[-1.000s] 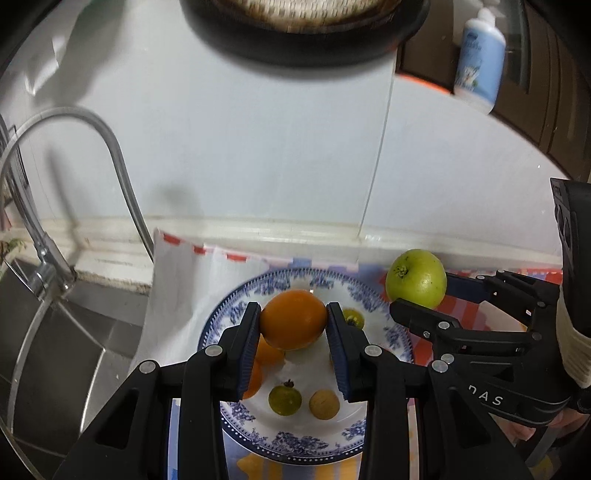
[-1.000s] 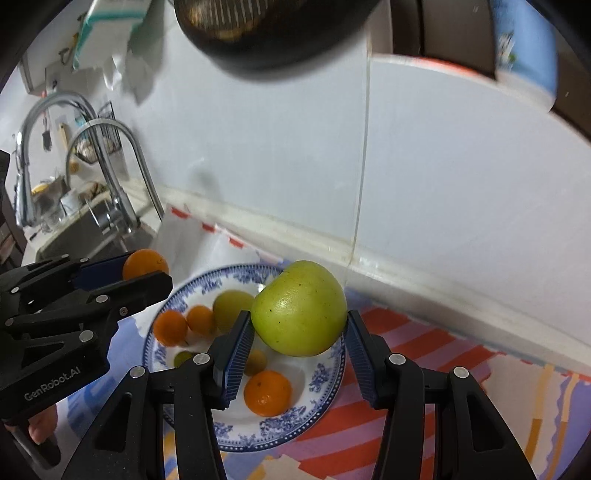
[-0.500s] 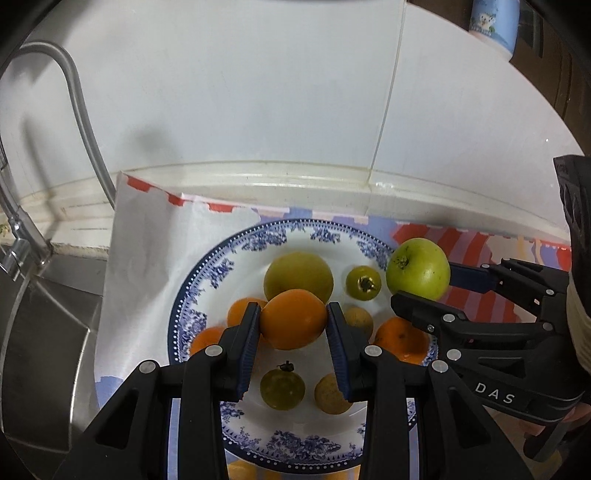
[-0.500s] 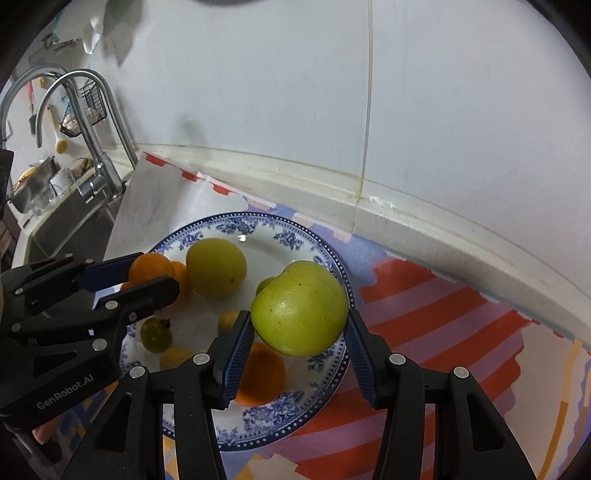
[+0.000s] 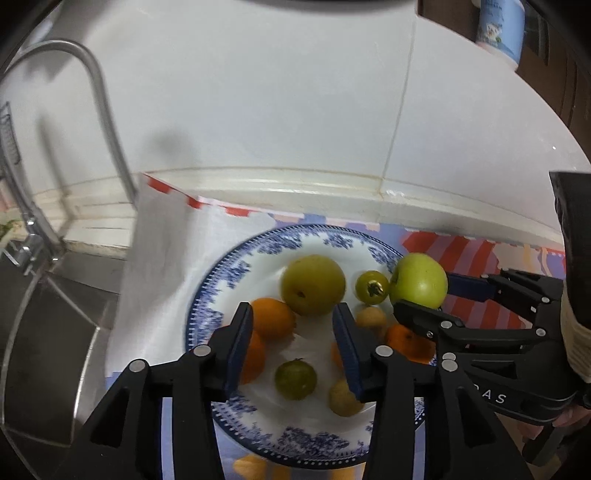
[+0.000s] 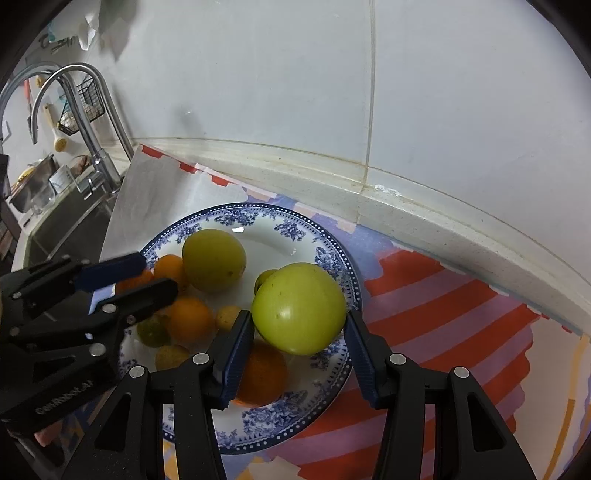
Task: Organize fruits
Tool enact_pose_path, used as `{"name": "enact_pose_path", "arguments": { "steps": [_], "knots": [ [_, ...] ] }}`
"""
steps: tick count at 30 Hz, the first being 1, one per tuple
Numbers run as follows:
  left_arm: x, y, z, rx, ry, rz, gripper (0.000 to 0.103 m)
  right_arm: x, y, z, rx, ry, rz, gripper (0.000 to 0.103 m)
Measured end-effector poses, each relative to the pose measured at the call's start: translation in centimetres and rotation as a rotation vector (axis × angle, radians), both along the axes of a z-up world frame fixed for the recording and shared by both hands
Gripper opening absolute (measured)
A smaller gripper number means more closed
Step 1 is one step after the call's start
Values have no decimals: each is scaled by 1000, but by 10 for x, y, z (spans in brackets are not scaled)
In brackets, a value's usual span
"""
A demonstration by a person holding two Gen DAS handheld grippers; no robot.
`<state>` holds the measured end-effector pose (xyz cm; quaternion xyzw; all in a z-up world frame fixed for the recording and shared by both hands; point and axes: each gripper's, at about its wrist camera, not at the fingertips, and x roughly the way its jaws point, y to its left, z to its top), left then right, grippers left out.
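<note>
A blue-patterned plate (image 5: 236,273) (image 6: 332,254) holds several fruits: a big yellow-green fruit (image 5: 313,284) (image 6: 214,260), oranges (image 5: 272,318) (image 6: 192,319), small green and yellow ones. My left gripper (image 5: 293,345) (image 6: 122,278) is open and empty, just above the plate's fruit. My right gripper (image 6: 299,341) (image 5: 424,295) is shut on a green apple (image 6: 299,308) (image 5: 419,280) and holds it over the plate's right rim.
The plate sits on a striped cloth (image 6: 443,314) on the counter. A tiled wall (image 5: 295,110) rises right behind. A sink with a curved tap (image 5: 103,110) (image 6: 85,110) lies to the left. A bottle (image 5: 498,26) stands up right.
My left gripper has opened and let go of its orange, which now lies among the fruit on the plate. My right gripper has lowered with the apple toward the plate's rim.
</note>
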<state>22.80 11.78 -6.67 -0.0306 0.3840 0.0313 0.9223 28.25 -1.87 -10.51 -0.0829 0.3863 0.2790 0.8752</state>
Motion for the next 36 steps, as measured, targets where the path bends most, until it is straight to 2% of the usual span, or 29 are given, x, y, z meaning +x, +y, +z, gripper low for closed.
{"name": "enact_pose_path", "arguments": {
  "steps": [2,6,17,20,25,27,36],
  "knots": [
    [-8,2,4,11,-19,19,46,-1,0,1,1,-8,1,52],
    [-20,5,10,35,-51,48,51,-8,0,8,6,-48,6,62],
    [-57,-2,29,53,-118,44,54,-44,-16,30,25,-136,-29,62],
    [-69,-8,36,63,-146,30,57,-58,-25,37,40,-154,-56,68],
    [-93,-20,53,68,-214,-3,64,-89,-49,54,68,-204,-138,70],
    [-103,-25,60,68,-236,-8,70,-103,-60,63,75,-234,-181,79],
    [-149,-50,86,82,-302,-58,80,-163,-104,91,104,-322,-325,85]
  ]
}}
